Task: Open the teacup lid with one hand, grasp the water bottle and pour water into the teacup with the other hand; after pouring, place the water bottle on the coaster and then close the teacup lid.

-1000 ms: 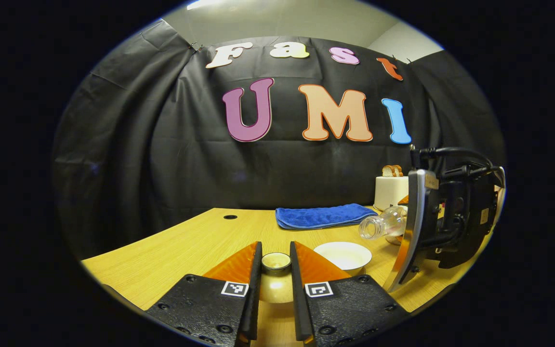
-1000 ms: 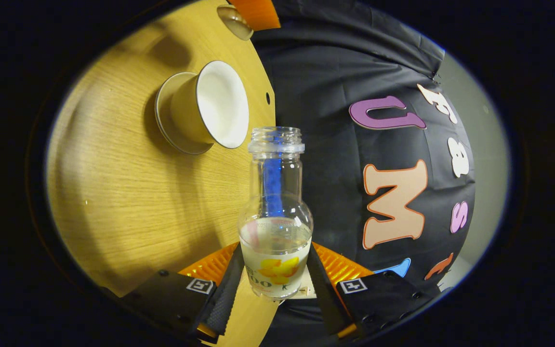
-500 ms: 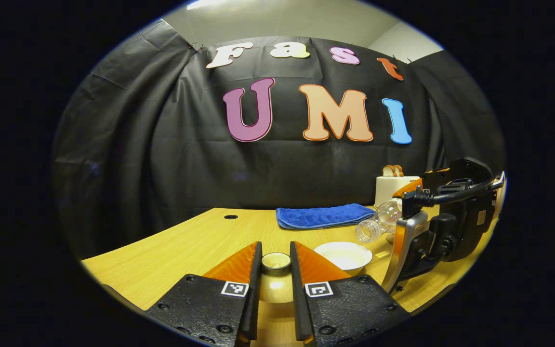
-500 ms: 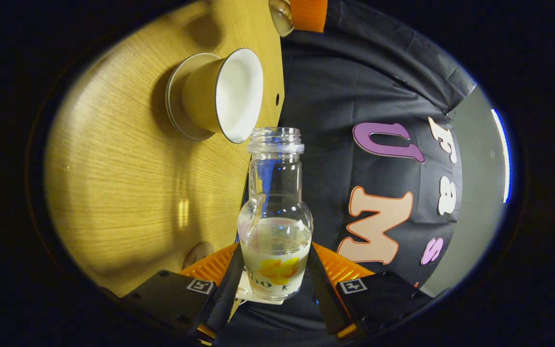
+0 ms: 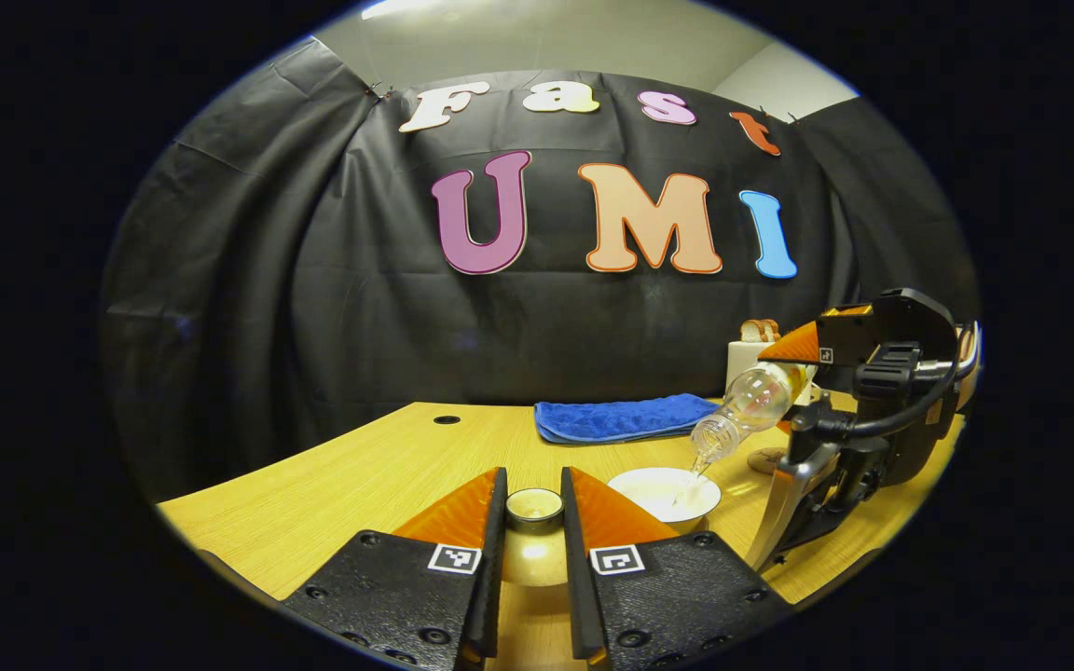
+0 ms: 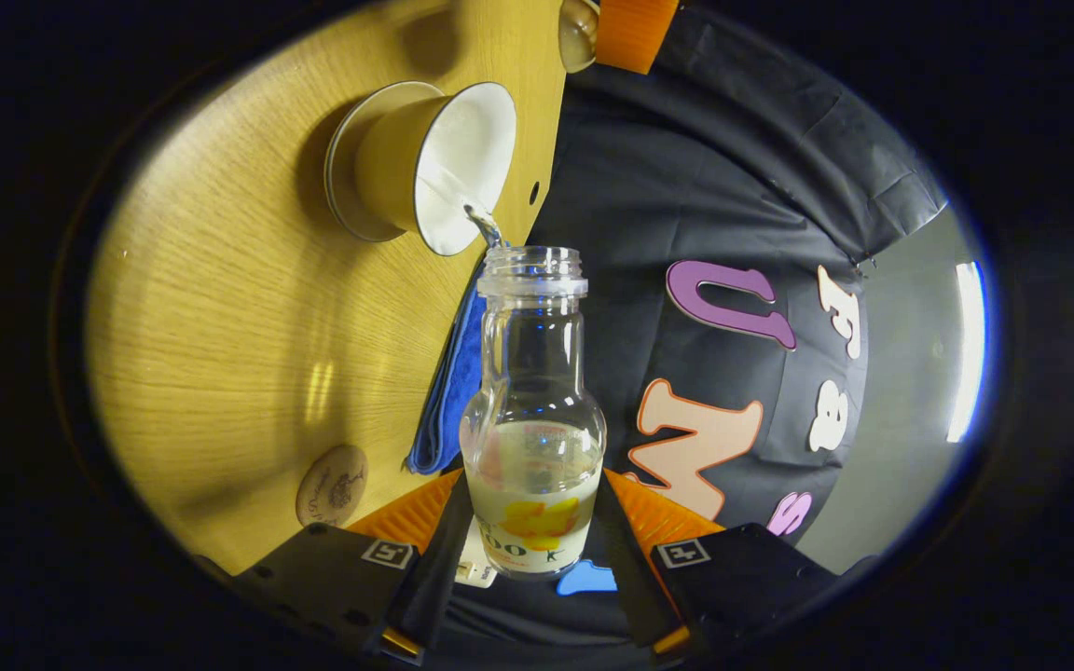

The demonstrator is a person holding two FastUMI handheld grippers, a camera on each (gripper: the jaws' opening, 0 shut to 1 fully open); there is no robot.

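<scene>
I'm in a staged recording booth. Black cloth wall (image 5: pixel 313 308), wooden table (image 5: pixel 378 466). Props: blue towel (image 5: pixel 621 417), probably a toaster (image 5: pixel 753 365).

On my bench (image 5: pixel 360 466), the teacup (image 5: pixel 664 493) sits right of my left fingers (image 5: pixel 490 531); the towel (image 5: pixel 621 417) lies behind it, the bottle (image 5: pixel 744 412) tipped above, the coaster (image 6: pixel 332 485) beside.

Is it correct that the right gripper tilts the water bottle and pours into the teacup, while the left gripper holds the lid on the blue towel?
Not quite. In the left gripper view, the left gripper holds the lid over the wooden table; the blue towel lies farther back.
</scene>
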